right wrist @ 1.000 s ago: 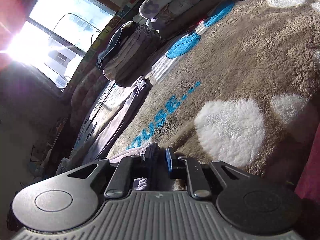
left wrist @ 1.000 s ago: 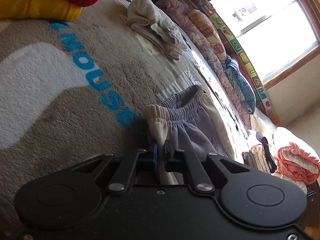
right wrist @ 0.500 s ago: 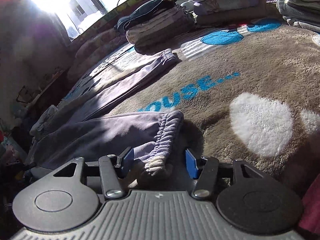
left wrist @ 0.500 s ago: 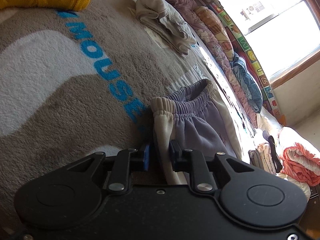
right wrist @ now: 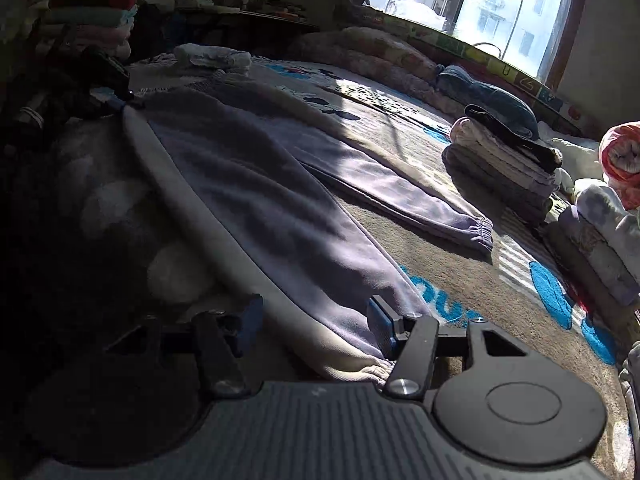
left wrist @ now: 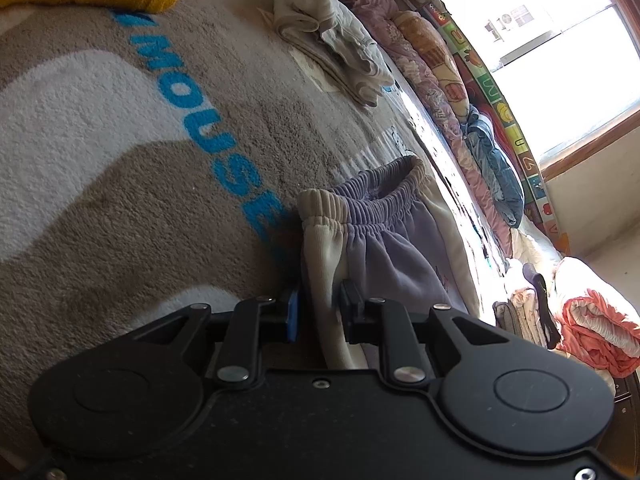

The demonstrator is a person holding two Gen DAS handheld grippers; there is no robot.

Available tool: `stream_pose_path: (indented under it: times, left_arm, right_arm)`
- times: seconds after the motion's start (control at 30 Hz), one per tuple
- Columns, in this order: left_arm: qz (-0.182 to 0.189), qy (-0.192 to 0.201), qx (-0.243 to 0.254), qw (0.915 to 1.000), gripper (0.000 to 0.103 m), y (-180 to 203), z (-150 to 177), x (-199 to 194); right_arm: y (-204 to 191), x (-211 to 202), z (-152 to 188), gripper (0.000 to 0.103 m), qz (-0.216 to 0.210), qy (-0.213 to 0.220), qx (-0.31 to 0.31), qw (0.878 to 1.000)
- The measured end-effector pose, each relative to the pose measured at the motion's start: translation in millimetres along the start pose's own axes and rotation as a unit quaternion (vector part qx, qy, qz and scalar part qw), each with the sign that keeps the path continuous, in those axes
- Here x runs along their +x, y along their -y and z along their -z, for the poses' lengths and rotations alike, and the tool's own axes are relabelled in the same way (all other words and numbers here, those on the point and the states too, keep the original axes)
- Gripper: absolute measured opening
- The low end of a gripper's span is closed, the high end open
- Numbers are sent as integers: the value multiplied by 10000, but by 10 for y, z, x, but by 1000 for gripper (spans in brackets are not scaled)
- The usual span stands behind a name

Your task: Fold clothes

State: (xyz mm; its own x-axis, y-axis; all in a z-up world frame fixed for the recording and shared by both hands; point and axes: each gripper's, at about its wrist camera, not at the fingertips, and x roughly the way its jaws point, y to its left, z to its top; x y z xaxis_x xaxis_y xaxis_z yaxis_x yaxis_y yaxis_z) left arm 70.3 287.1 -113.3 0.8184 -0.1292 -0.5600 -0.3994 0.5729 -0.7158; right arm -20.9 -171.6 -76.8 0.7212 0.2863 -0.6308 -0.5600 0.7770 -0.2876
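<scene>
Right wrist: lilac sweatpants (right wrist: 256,184) w/ cream side stripe lie flat; both grippers' fingers apart.

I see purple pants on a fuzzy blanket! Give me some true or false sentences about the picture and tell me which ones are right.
1. The purple pants lie on a brown blanket with blue letters. True.
2. The left gripper is squeezed tight on the pants. False: its jaws stand apart, with the cream side stripe of the pants between them.
3. The right gripper is open around one pant leg near its cuff. True.
4. The other pant leg's cuff is rolled into a ball. False: that leg lies stretched out flat on the blanket.
5. A stack of folded clothes sits on the bed beyond the pants. True.
</scene>
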Motion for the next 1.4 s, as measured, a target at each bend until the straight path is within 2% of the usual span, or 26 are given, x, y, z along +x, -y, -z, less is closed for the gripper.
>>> stream_pose_path:
  times: [0.13,0.2,0.23,0.27,0.33,0.47,0.57,0.63,0.67,0.7,0.73,0.77,0.87,1.0,1.17,1.27,1.4]
  left_arm:
    - [12,1,-49,10000,18,3,4,2]
    - [11,8,-61,10000,18,8,9,4]
    - [4,18,-42,10000,18,12,15,7]
    - [-35,40,2,10000,14,20,22,9]
    - [-62,57,75,9999,4,25,34,3]
    - [82,137,40,9999,2,34,26,-90]
    - [28,113,73,9999,2,36,16,-109]
    - [-123,57,139,9998,5,38,1,-100]
    - [-174,155,165,9996,15,43,-14,-134]
    - [-224,254,191,9992,20,48,-29,-167]
    - [-275,352,217,9988,25,53,-44,-201]
    - [-324,457,249,9981,25,61,-58,-237]
    - [-327,856,531,9944,25,162,-70,-360]
    - [132,840,1118,9901,25,412,-2,-309]
    - [270,508,1885,9804,25,648,141,-86]
    - [350,353,2324,9713,25,735,196,-7]
    - [524,-19,2988,9529,25,848,342,88]
  right_arm:
    - [-111,70,30,50,81,-348,-633,9974]
    - [-117,115,77,25,3,-548,-707,9960]
    - [-126,113,100,10,-87,-617,-736,9953]
    - [-136,110,124,5,-177,-686,-764,9946]
    - [-195,70,166,5,-319,-811,-908,9920]
    - [-276,-9,247,4,-408,-853,-1028,9902]
    - [-286,-33,249,5,-425,-896,-1005,9900]
    - [-304,-68,222,7,-444,-897,-1070,9892]
    - [-309,-105,212,12,-517,-839,-1061,9895]
    - [-287,-150,185,15,-676,-774,-968,9900]
    - [-260,-195,158,25,-842,-713,-839,9903]
    - [-220,-232,124,28,-968,-650,-690,9908]
    - [-141,-247,-19,28,-1020,-284,-243,9941]
    - [-128,-156,-252,28,-1049,157,183,9942]
    - [-399,152,-628,28,-1261,418,81,9911]
    - [-514,313,-722,29,-1473,300,30,9886]
    - [-655,521,-823,38,-1755,98,-42,9844]
